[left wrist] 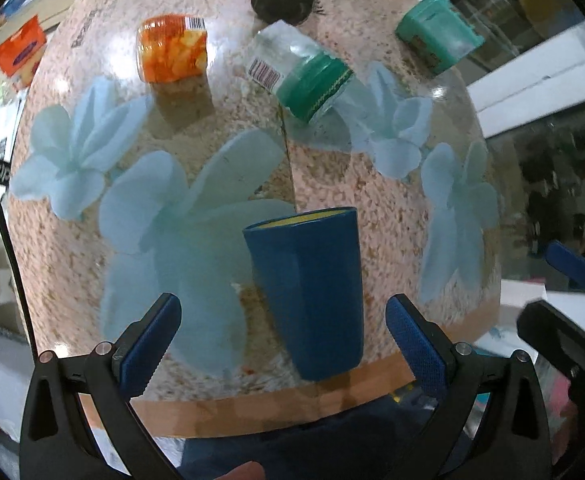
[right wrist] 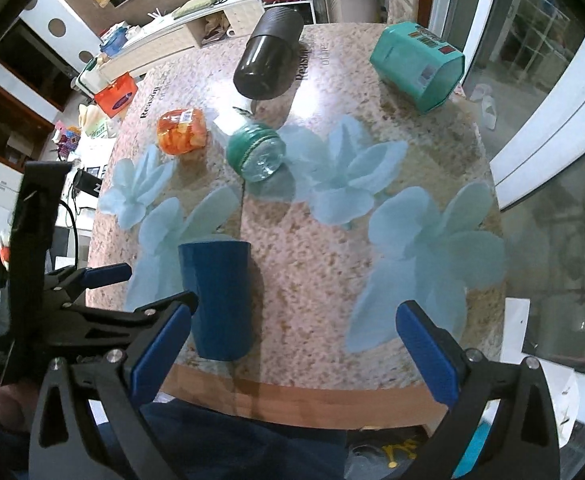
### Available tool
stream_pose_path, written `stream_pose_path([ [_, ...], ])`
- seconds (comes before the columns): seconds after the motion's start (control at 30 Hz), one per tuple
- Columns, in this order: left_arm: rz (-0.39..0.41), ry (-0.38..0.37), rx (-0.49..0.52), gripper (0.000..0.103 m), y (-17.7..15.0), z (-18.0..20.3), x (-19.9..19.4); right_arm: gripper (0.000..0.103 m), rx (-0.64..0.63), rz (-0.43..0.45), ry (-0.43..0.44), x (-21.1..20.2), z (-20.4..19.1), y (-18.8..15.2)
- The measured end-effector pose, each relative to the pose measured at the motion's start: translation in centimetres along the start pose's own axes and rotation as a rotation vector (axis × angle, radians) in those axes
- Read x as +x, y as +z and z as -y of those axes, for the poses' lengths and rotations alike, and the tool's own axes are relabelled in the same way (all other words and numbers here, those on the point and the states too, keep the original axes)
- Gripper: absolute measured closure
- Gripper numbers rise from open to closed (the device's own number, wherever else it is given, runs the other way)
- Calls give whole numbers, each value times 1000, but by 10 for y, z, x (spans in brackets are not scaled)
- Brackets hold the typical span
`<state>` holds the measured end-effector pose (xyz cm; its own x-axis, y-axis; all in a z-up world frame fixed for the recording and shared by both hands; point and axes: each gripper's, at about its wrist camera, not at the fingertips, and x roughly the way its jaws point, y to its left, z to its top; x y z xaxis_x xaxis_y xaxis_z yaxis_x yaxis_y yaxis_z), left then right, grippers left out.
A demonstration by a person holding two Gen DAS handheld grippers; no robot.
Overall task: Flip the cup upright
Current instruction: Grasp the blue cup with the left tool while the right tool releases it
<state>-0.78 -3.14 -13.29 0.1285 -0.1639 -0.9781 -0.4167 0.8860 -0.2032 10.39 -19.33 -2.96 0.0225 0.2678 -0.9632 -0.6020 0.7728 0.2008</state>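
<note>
A dark blue cup (left wrist: 310,292) with a yellow inside stands upright near the front edge of the table, mouth up. It also shows in the right wrist view (right wrist: 218,300). My left gripper (left wrist: 284,344) is open, its blue pads on either side of the cup and apart from it. In the right wrist view the left gripper (right wrist: 104,276) sits at the left of the cup. My right gripper (right wrist: 296,348) is open and empty, over the table's front edge to the right of the cup. Its left pad (right wrist: 160,350) is close beside the cup.
On the floral table (right wrist: 332,240) lie a clear bottle with a green label (right wrist: 258,152), an orange packet (right wrist: 182,131), a black cylinder (right wrist: 268,58) and a teal container (right wrist: 418,66). A window runs along the right. Shelves and clutter stand behind.
</note>
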Motion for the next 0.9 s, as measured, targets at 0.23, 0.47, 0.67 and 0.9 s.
stream_pose_path([
  [0.23, -14, 31, -85, 0, 12, 10, 28, 0, -56, -23, 37, 11, 16, 8],
  [0.47, -45, 69, -142, 0, 23, 10, 61, 0, -83, -62, 58, 31, 30, 15],
  [0.67, -52, 100, -161, 5, 24, 10, 76, 0, -93, -86, 66, 40, 36, 19],
  [0.9, -69, 87, -170, 28, 23, 8, 90, 0, -96, -86, 71, 39, 39, 20],
])
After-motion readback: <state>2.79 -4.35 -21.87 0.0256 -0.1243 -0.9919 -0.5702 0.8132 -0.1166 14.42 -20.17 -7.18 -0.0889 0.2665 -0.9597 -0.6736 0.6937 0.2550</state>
